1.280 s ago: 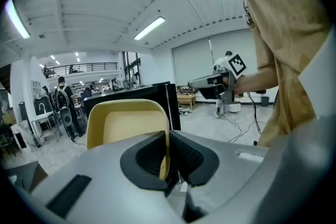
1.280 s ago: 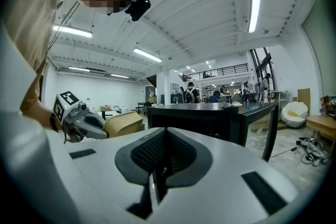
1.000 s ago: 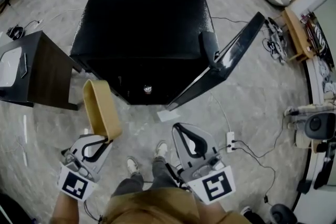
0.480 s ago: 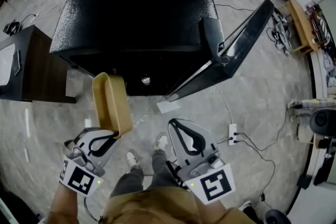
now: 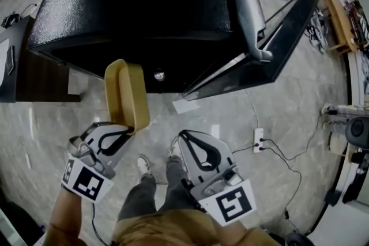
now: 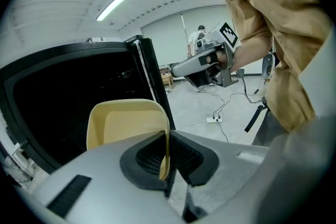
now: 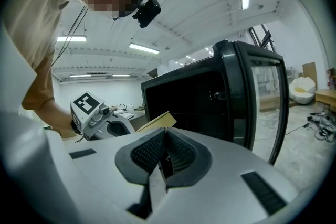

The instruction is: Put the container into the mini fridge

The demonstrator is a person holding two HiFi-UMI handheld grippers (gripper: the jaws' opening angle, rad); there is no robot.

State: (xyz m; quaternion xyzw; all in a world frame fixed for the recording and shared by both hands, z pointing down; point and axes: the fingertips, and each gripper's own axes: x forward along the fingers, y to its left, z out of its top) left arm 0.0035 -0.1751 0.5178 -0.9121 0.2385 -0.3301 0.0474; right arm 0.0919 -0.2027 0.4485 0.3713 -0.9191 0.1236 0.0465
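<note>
One tan container (image 5: pixel 125 92) pinched by its wall in left gripper (image 5: pixel 120 135), right gripper (image 5: pixel 185 140) clenched empty, mini fridge (image 5: pixel 138 3) with door (image 5: pixel 279 46) open.

I can read no words, brands or numbers in any view. The only signs are black-and-white square markers (image 5: pixel 85 183) without letters, one at the rear of the left tool (image 5: pixel 125 131) and one at the rear of the right tool (image 5: pixel 185 141).

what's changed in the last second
The left hand-held gripper has carried the tan container forward, nearer the mini fridge's open front. The fridge fills more of the head view, so the person has probably stepped in. Unchanged: left jaws clamped on the container's rim, right hand-held gripper shut and empty, fridge door open.
</note>
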